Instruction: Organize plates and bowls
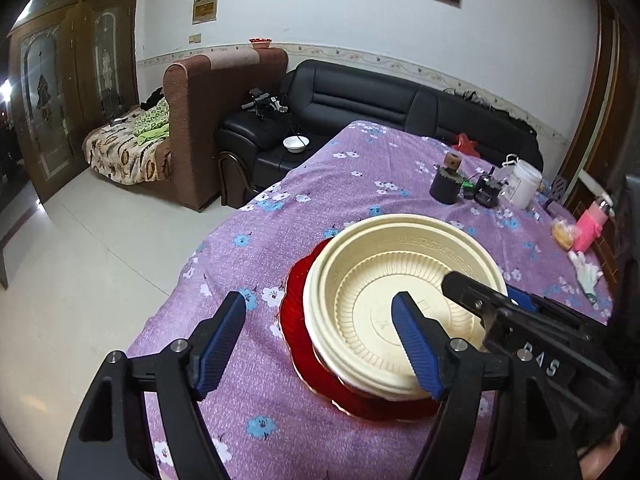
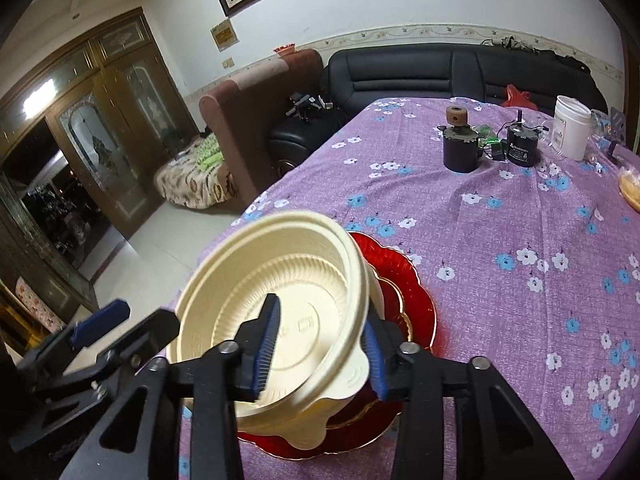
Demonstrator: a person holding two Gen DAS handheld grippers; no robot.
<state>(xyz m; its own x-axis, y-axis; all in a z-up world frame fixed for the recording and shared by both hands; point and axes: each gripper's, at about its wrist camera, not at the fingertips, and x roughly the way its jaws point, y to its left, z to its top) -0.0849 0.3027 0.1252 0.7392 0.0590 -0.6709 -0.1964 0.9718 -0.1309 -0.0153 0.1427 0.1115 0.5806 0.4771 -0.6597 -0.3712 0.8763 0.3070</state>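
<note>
Right gripper [image 2: 320, 344] straddles the near rim of the cream plastic bowl [image 2: 280, 280], jaws parted, pads not clearly pressing. Left gripper [image 1: 320, 344] is released, one finger inside the bowl at its 7 o'clock. The bowl sits stacked on a red plate [image 2: 416, 304], near the table's [image 2: 500, 220] edge.

We found the table [image 2: 500, 240] bare across its middle, so tongs could pass freely there between the cream bowl [image 2: 280, 320] on the red plate [image 2: 416, 300] near the edge and the far clutter. Along the far side stood a dark canister [image 2: 460, 152], a small motor [image 2: 522, 148] and a white jar [image 2: 571, 128], close together. Both pairs of tongs crowded the bowl itself.
</note>
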